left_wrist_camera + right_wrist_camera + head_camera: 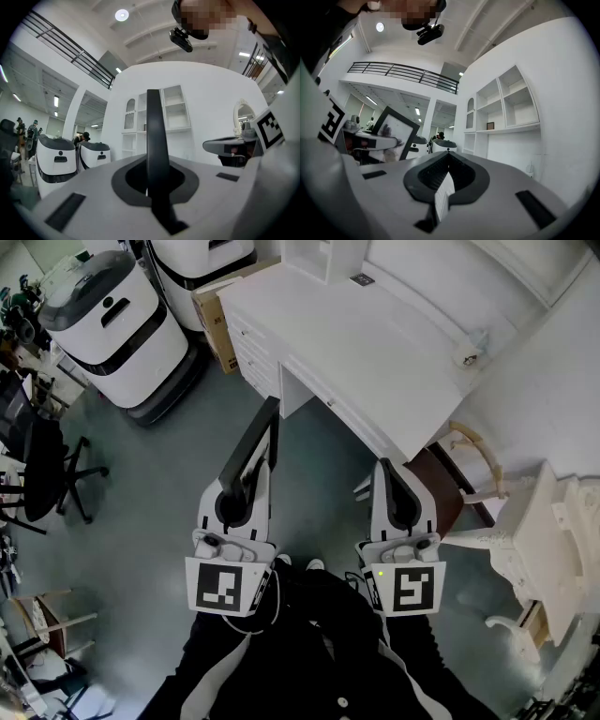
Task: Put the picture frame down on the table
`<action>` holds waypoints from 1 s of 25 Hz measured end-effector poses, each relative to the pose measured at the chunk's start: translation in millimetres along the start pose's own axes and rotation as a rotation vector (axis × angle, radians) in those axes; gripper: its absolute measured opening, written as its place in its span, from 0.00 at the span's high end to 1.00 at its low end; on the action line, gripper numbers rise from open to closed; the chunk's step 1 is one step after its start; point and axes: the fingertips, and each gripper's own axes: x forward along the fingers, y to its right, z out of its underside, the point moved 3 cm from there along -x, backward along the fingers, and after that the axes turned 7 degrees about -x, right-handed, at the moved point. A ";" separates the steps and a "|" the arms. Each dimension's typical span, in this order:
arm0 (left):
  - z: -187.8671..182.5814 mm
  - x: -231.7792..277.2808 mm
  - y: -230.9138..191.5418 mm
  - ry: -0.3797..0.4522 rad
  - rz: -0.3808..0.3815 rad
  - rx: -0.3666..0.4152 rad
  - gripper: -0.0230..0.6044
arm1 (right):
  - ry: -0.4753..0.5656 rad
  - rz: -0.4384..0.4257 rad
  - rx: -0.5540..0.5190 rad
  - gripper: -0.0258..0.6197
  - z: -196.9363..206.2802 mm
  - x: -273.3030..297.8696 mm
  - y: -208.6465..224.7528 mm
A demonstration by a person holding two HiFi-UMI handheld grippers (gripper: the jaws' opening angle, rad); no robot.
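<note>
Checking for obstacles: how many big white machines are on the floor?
2. One white machine stands upper left; the second machine is at the top edge. Others may be hidden.

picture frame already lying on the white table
No, the picture frame is clamped edge-on in the left gripper, showing against the grey floor beside the white table, not resting on it.
</note>
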 end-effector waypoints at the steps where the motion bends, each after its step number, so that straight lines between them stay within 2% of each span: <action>1: 0.0 -0.5 1.5 0.000 -0.003 0.000 0.94 | -0.002 -0.003 0.000 0.96 0.1 -1.2 0.9; 10: 0.2 -4.6 19.0 0.001 -0.023 0.013 0.94 | -0.005 -0.030 0.005 0.96 6.3 -13.2 9.4; 18: -4.7 -9.5 39.3 0.009 -0.056 0.027 0.94 | 0.007 -0.069 -0.049 0.96 6.3 -27.1 15.9; 25: -6.2 -22.1 54.9 0.024 -0.110 0.043 0.94 | 0.029 -0.109 -0.021 0.96 7.9 -42.4 25.8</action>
